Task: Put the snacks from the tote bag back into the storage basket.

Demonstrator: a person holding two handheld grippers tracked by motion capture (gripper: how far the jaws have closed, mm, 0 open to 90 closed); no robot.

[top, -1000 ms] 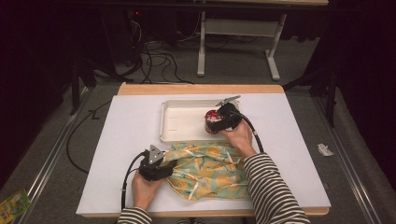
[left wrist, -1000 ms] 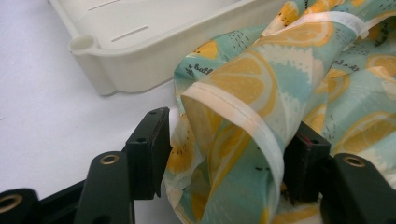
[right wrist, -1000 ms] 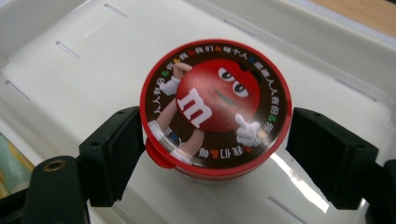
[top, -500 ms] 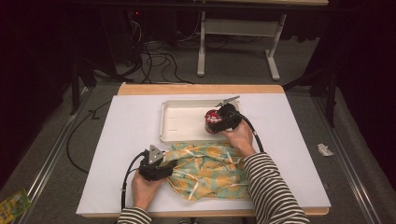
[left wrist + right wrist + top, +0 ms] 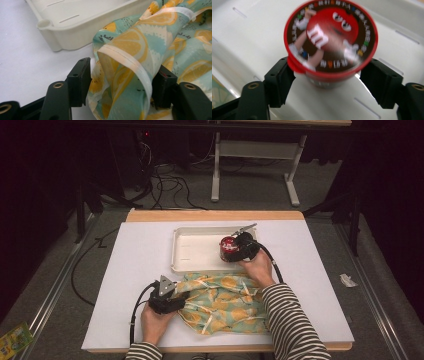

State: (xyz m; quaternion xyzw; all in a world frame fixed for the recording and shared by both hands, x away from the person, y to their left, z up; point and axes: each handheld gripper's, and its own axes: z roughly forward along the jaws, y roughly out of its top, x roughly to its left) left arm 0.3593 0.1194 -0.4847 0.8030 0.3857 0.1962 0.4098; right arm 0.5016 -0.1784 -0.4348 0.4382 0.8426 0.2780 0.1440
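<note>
One white tray (image 5: 200,251) is seen on the table (image 5: 125,285), and one tub (image 5: 228,248) with a red-rimmed lid stands in the tray's right end. The lid bears the red M&M's character with a white "m" on its chest; the ring of small writing around it is blurred and cannot be read.

One cloth (image 5: 225,302), teal with lemon slices and pale binding, lies crumpled on the table just in front of the tray, touching its near wall. A word fragment, "ball", is read on the cloth (image 5: 140,45) in the left gripper view.

Two grippers are counted. The left gripper (image 5: 122,85) is closed on a bunched fold of the cloth at its left edge. The right gripper (image 5: 329,82) has the tub (image 5: 329,37) between its jaws, which have just been closing; the left pad appears to meet the tub, while contact at the right pad cannot be told.
</note>
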